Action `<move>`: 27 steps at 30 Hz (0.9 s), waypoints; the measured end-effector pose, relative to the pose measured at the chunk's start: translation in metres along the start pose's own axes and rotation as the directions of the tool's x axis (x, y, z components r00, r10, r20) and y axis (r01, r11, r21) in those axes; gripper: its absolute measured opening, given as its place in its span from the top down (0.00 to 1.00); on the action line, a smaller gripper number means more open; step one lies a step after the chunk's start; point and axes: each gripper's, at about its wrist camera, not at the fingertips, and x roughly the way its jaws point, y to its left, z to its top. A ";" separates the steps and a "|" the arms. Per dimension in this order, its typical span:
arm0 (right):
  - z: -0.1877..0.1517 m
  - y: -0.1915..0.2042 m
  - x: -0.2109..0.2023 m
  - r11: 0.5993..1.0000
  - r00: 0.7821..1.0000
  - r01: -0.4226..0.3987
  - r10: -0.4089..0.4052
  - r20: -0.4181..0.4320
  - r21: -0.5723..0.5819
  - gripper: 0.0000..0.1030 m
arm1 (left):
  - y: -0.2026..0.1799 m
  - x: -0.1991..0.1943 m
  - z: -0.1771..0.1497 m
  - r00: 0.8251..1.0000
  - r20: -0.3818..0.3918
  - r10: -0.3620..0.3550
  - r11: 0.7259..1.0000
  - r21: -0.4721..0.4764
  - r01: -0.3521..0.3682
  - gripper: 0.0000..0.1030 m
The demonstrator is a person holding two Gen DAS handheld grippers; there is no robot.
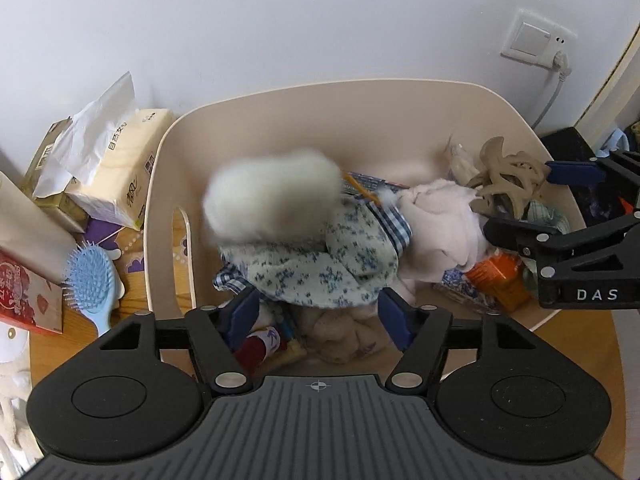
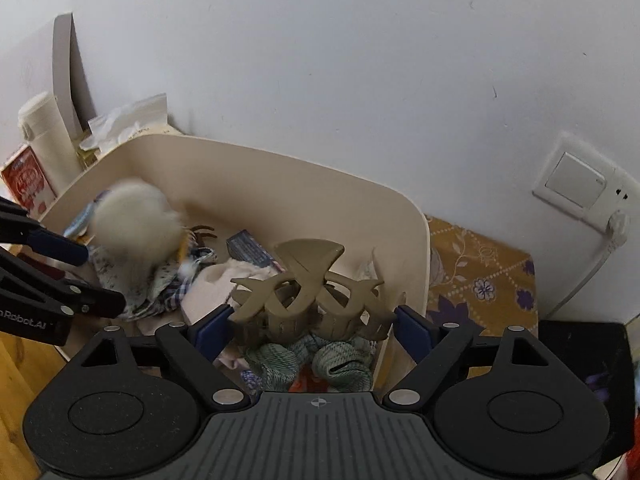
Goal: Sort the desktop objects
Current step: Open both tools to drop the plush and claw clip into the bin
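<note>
A beige plastic bin [image 1: 248, 104] [image 2: 224, 168] holds a plush doll in a floral dress [image 1: 332, 264], a green scrunchie [image 2: 320, 364], an orange packet [image 1: 500, 280] and small boxes. A blurred white fluffy pom-pom [image 1: 272, 196] [image 2: 132, 220] hangs over the bin's left part, touching no finger. My left gripper [image 1: 318, 312] is open above the bin's near side, empty. My right gripper [image 2: 310, 326] holds a tan hair claw clip [image 2: 312, 296] [image 1: 508, 180] between its blue pads over the bin's right side.
Left of the bin lie a tissue pack [image 1: 120, 168], a blue hairbrush [image 1: 90, 284] and a red box [image 1: 28, 300] on the wooden desk. A white thermos [image 2: 44, 136] stands behind. A wall socket [image 1: 536, 40] with a cable is at the right.
</note>
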 end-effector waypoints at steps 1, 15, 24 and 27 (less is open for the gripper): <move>-0.001 0.000 -0.002 1.000 1.000 -0.001 0.001 -0.003 0.001 0.12 | 0.000 -0.001 0.000 1.000 0.000 0.001 1.000 0.004 -0.001 0.33; 0.005 0.007 -0.044 0.999 0.997 0.035 -0.036 0.065 0.020 0.00 | 0.002 -0.024 -0.007 0.999 0.026 0.019 1.000 0.001 -0.019 0.27; 0.003 0.010 -0.081 0.993 0.991 0.058 -0.070 0.116 0.104 0.00 | 0.005 -0.063 -0.013 0.995 0.102 0.009 1.000 -0.003 -0.009 0.24; 0.001 0.012 -0.094 0.991 0.988 0.062 -0.078 0.134 0.121 0.00 | 0.006 -0.077 -0.019 0.992 0.128 0.015 1.000 0.001 -0.016 0.23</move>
